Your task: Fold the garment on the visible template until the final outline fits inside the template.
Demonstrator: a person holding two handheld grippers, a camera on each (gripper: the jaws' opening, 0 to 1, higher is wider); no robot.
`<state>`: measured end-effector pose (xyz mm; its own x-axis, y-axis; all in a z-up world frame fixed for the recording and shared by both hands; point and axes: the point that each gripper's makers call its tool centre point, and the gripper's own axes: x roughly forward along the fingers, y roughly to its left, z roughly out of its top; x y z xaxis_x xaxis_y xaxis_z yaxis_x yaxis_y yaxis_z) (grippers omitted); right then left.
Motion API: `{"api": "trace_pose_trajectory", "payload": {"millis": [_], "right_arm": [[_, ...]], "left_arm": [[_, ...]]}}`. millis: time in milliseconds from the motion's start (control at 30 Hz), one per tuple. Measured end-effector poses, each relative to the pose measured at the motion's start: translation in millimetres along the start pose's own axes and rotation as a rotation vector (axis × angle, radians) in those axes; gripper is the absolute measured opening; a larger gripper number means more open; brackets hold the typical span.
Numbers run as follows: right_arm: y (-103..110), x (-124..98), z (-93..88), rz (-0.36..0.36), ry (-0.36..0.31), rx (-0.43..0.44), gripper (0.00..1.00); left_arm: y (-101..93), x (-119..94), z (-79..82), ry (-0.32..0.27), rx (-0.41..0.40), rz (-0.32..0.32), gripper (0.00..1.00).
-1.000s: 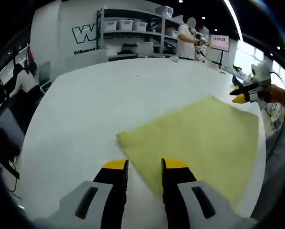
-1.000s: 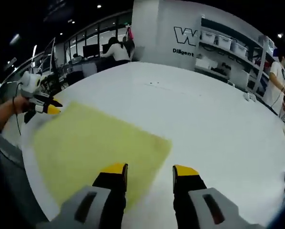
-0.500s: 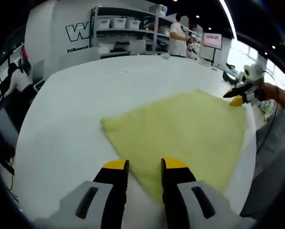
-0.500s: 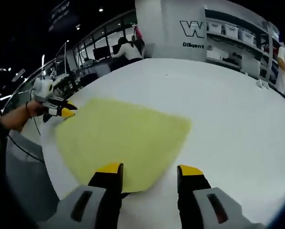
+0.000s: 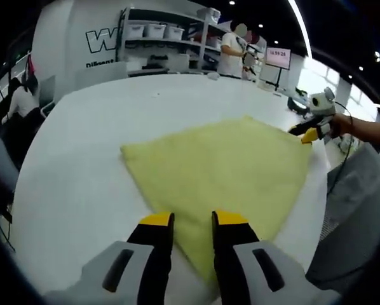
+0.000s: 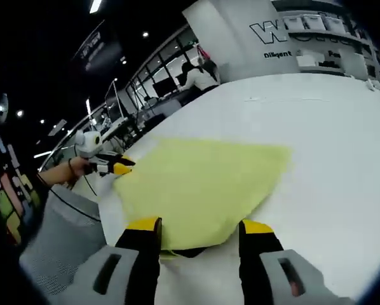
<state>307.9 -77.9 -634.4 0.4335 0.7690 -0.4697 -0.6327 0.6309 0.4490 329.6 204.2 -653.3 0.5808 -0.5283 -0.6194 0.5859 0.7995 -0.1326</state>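
A pale yellow cloth (image 5: 222, 168) lies flat on a white table (image 5: 82, 165). My left gripper (image 5: 193, 220) hovers low over the cloth's near edge, its jaws a narrow gap apart with cloth showing between them. At the cloth's right corner, my right gripper (image 5: 309, 133) is held by a hand. In the right gripper view the same cloth (image 6: 196, 181) spreads ahead, and its near corner, slightly raised over a shadow, lies between the wide-open jaws of my right gripper (image 6: 200, 226). My left gripper (image 6: 117, 168) sits at the cloth's left corner.
The table's edge (image 5: 317, 210) runs close behind the cloth's near side, with a person's grey clothing (image 6: 60, 235) beyond it. Shelves with bins (image 5: 168, 38) and standing people (image 5: 231, 54) are past the far side of the table. White tabletop (image 6: 330, 140) stretches beyond the cloth.
Both grippers have moved in and lower toward the cloth. The cloth's near corner now lies between the right jaws, and the left jaws sit over its edge. The cloth looks unmoved.
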Motion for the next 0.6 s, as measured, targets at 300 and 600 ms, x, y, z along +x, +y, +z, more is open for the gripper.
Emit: {"api": "trace_pose_trajectory", "payload": {"millis": [300,600], "right_arm": [[13,4,-9.6,0.093,0.059,-0.108,0.45],[32,7,-15.7,0.262,0.005,-0.020,0.43]], "left_arm": [[-10.7,-10,-11.7,0.007,-0.030,-0.012,0.16],[-14.5,-10,-16.0,0.000,-0.073,-0.026,0.13]]}}
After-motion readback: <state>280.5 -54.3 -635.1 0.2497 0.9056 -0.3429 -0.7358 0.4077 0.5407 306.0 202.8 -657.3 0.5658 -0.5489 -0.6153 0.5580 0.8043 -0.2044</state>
